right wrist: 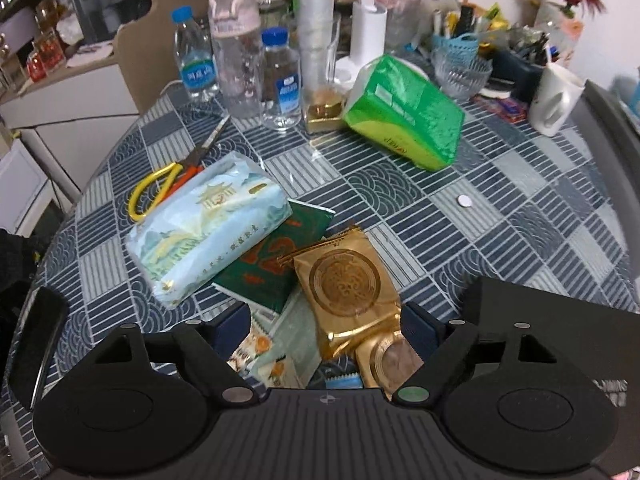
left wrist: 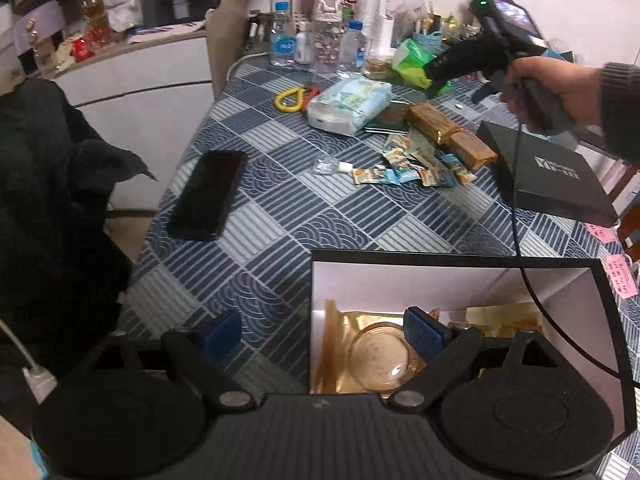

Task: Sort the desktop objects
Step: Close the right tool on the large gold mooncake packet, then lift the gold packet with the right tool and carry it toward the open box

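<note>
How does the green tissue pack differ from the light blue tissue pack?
The green pack is plain bright green; the blue pack is pale with a printed pavilion and hills. The green pack stands apart near the glasses at the back; the blue pack lies nearer, over a dark green booklet, beside the scissors. Both are soft plastic-wrapped tissue packs.

Two tong-mounted fisheye views, both angled steeply down over the worktop (left wrist: pixel 280 208)

The left wrist view sits close above the open black box (left wrist: pixel 460 268), facing the far wall; the right wrist view hangs nearer the gold packets (right wrist: pixel 348 280); both share the pale-blue tissue pack (left wrist: pixel 352 104), the scissors (right wrist: pixel 160 188) and the bottles.
</note>
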Demonstrator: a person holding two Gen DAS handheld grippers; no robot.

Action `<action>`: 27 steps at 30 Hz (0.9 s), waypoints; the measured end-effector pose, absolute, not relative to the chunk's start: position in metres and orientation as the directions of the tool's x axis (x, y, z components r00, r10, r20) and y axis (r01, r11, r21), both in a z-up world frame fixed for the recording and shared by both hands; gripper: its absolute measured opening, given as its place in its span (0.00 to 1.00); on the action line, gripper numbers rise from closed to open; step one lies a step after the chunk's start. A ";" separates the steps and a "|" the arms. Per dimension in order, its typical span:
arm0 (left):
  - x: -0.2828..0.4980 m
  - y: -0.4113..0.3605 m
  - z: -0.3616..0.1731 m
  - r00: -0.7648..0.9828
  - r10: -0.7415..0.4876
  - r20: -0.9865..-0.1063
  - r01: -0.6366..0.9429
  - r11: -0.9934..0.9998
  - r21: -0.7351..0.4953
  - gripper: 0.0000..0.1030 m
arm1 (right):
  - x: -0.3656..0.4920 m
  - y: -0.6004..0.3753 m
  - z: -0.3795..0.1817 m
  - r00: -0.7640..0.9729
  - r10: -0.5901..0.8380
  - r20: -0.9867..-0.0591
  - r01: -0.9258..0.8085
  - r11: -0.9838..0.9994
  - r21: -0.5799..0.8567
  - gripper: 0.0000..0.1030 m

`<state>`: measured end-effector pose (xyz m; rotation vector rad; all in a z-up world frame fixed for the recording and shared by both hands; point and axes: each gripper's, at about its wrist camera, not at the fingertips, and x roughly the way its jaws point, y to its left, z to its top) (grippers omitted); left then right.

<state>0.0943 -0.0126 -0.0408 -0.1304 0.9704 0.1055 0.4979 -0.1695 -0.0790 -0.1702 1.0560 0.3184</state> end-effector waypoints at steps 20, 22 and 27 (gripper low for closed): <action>0.121 -0.006 -0.071 0.487 -0.017 -0.873 -0.170 0.979 -0.113 1.00 | 0.557 -0.159 -0.150 0.382 0.135 -0.914 -0.439 0.897 -0.051 0.97; 0.123 -0.005 -0.074 0.482 -0.019 -0.876 -0.175 0.978 -0.117 1.00 | 0.560 -0.160 -0.156 0.372 0.140 -0.917 -0.439 0.898 -0.041 0.97; 0.125 -0.004 -0.081 0.464 -0.013 -0.886 -0.197 0.973 -0.118 1.00 | 0.562 -0.161 -0.167 0.378 0.140 -0.915 -0.436 0.899 -0.042 0.96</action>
